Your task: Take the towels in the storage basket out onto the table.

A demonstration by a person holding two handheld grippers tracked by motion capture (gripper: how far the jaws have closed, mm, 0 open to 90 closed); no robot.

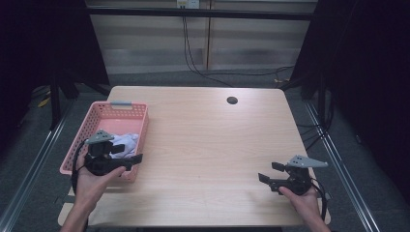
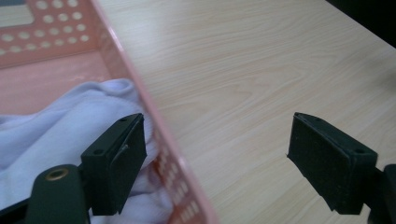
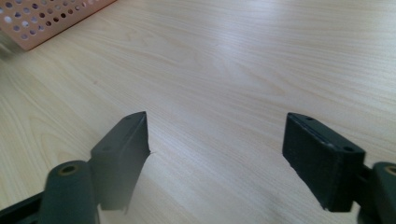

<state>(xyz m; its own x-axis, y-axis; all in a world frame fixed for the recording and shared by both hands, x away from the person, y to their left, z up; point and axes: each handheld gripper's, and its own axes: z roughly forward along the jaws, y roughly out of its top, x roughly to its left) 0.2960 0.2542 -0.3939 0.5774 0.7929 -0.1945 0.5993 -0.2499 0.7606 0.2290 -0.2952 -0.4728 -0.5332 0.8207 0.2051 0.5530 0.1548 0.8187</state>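
Pink basket (image 1: pixel 95 126): desk (image 1: pixel 208 145) left edge, holding white cloth (image 1: pixel 126 143). Left gripper (image 1: pixel 126 153): fingers wide, straddling the basket's right wall, 1 beside cloth. Right gripper (image 1: pixel 271 172): fingers wide, empty, over bare desk.

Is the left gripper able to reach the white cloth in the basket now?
Probably yes: the left gripper, open, straddles the pink basket's wall, one jaw already beside the white cloth.
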